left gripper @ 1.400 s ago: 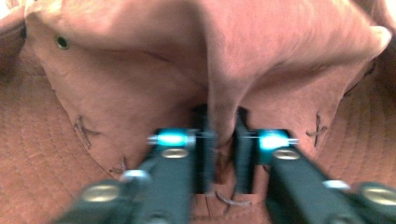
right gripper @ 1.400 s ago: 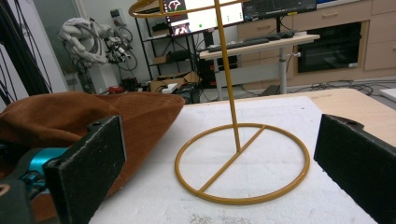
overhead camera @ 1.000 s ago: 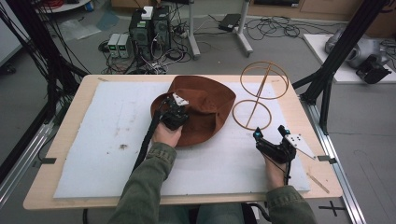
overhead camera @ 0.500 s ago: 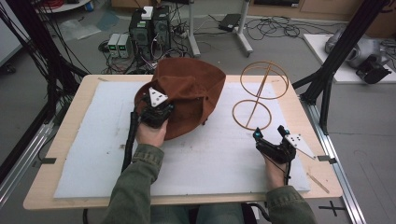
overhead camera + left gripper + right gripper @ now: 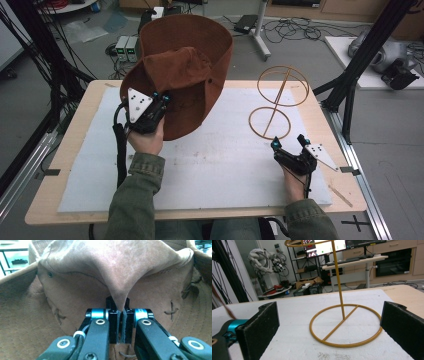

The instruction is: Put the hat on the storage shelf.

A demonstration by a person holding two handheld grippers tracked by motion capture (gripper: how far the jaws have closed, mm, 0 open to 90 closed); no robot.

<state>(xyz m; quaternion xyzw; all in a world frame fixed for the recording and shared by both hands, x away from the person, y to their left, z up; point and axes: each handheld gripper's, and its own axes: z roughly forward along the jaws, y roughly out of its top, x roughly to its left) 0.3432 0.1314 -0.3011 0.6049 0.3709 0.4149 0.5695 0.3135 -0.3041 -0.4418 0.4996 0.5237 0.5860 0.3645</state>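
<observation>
A brown leather hat (image 5: 186, 70) hangs in the air over the table's left half, its brim curled up toward the camera. My left gripper (image 5: 159, 100) is shut on a pinched fold of the hat's crown (image 5: 120, 293). A gold wire hat stand (image 5: 276, 100), with a ring base, an upright rod and a ring top, is on the white mat at the right (image 5: 344, 325). My right gripper (image 5: 289, 142) rests near the table's front right, open, jaws empty, pointing at the stand's base.
A white foam mat (image 5: 215, 165) covers most of the wooden table (image 5: 75, 145). Black frame posts (image 5: 360, 65) rise at the right and left. Cables and equipment lie on the floor beyond the table.
My left gripper has lifted the hat off the mat and raised it high, tipping the brim up toward the camera. The right gripper has stayed put.
</observation>
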